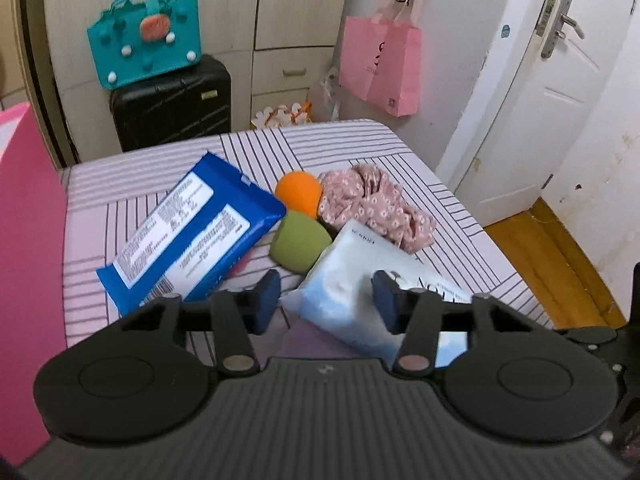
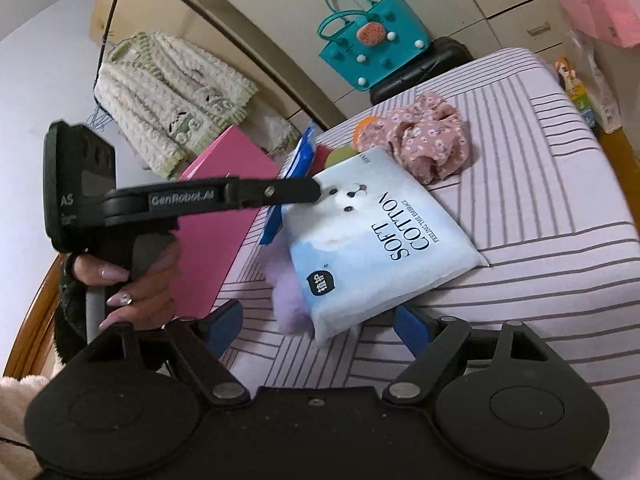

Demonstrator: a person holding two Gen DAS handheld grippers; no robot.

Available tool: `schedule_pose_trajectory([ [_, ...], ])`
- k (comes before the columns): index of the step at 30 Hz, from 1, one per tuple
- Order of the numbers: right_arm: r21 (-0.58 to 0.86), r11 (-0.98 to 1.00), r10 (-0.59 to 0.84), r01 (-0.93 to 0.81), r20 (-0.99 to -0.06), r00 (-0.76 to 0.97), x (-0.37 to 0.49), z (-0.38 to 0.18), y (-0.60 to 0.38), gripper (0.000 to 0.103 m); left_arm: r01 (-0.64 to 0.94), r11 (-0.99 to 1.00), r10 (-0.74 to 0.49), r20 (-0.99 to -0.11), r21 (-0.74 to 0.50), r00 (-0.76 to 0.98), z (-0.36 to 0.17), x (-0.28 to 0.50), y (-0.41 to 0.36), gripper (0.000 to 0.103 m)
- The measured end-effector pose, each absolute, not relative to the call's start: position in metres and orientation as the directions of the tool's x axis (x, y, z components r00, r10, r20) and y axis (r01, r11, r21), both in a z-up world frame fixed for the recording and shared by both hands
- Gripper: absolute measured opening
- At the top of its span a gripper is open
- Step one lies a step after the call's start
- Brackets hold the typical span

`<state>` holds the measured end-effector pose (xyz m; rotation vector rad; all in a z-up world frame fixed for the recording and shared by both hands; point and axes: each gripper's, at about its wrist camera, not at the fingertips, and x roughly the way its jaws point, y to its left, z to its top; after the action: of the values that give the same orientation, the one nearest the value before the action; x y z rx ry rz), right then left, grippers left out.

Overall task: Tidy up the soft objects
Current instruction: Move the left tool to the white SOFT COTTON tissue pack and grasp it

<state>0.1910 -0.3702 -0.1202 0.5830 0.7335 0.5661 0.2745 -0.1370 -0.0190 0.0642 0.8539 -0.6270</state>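
**Both grippers open over the striped bed**

Hovering with the left gripper (image 1: 326,300) wide open, holding nothing, fingers either side of the near corner of the soft cotton pack (image 2: 376,248). Waiting low at the pack's near edge with the right gripper (image 2: 320,326), also wide open and holding nothing. Lying behind: blue wipes pack (image 1: 192,240), green sponge (image 1: 298,244), orange sponge (image 1: 300,192), flowery cloth (image 1: 380,204). Showing bare striped sheet (image 2: 540,168) toward the right edge.

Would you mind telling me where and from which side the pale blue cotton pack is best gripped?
Probably by its near edge, from the front. The cotton pack lies flat but tilted, that edge propped on a purple fluffy thing and clear of the bedsheet. The open right gripper already straddles it, so one finger could slide underneath.
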Motion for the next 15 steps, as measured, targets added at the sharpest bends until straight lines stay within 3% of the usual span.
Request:
schedule_pose_trajectory([
  [4, 0.648, 0.716, 0.637, -0.259, -0.455, 0.622, 0.190, -0.118, -0.374, 0.086, 0.537, 0.814, -0.505, -0.726, -0.222, 0.467, -0.021, 0.274, -0.133, 0.037],
  [15, 0.644, 0.747, 0.571, -0.165, -0.494, 0.656, 0.189, -0.116, -0.398, 0.086, 0.524, 0.822, -0.489, -0.750, -0.224, 0.446, -0.016, 0.292, -0.144, 0.041],
])
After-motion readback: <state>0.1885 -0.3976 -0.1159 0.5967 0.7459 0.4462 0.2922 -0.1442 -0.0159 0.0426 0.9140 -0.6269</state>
